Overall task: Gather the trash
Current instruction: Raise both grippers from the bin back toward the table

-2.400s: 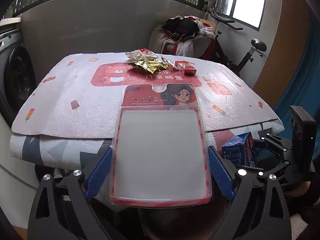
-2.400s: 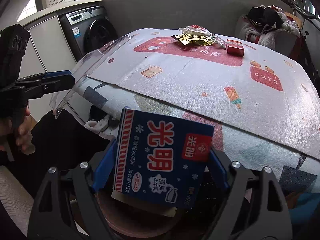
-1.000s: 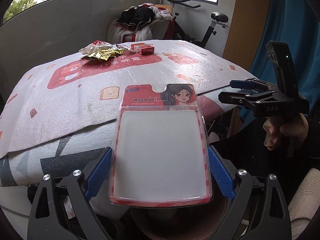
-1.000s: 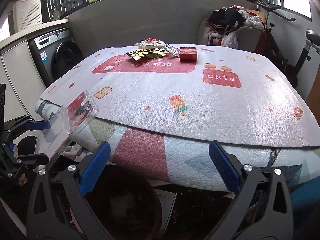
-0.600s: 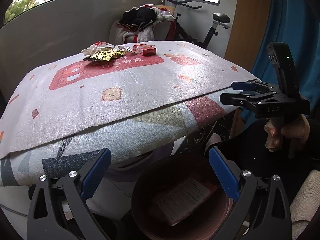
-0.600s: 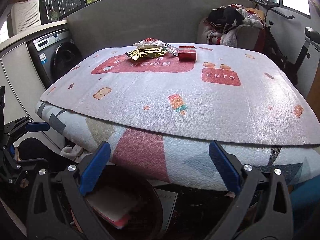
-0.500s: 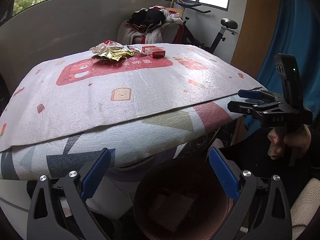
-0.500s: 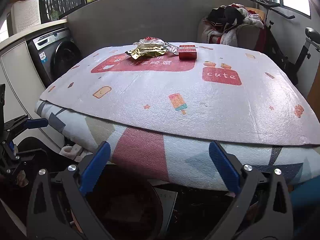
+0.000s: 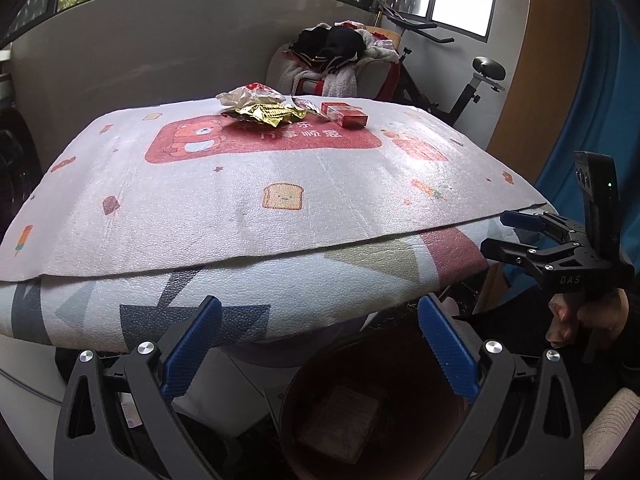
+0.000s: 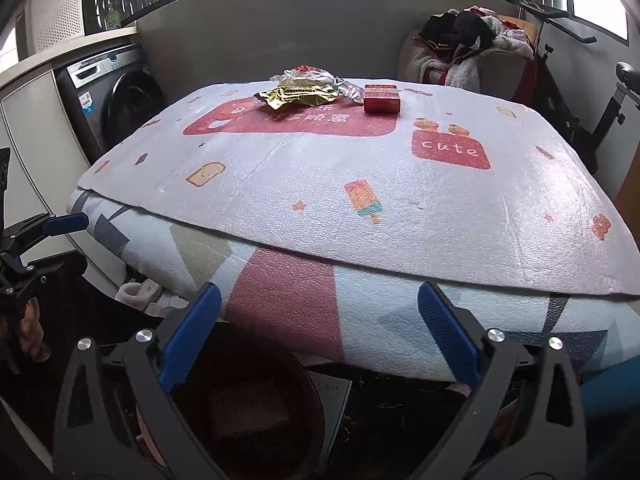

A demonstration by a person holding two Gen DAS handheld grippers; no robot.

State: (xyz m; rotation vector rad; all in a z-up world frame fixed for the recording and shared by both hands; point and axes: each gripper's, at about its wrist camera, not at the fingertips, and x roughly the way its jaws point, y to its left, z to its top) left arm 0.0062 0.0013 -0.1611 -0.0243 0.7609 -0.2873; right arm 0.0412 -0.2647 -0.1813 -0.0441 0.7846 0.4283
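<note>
My left gripper (image 9: 320, 344) is open and empty, held over a dark round bin (image 9: 384, 408) below the table's near edge; flat packaging lies inside. My right gripper (image 10: 320, 340) is open and empty too, above the same bin (image 10: 240, 404). It also shows in the left wrist view (image 9: 516, 236), and the left gripper shows in the right wrist view (image 10: 48, 240). At the far side of the table lie a gold foil wrapper (image 9: 266, 114), a crumpled white wrapper (image 9: 248, 94) and a red box (image 9: 344, 114); they show in the right view as the gold wrapper (image 10: 298, 96) and the red box (image 10: 382, 98).
The table carries a white printed mat (image 9: 256, 184) that overhangs its edge. A washing machine (image 10: 116, 100) stands at the left. A chair piled with clothes (image 9: 340, 60) and an exercise bike (image 9: 476, 84) stand behind the table.
My right gripper let the blue carton go and my left gripper let the clear blister pack go; both fell into the bin. Both grippers have since tilted up slightly toward the table.
</note>
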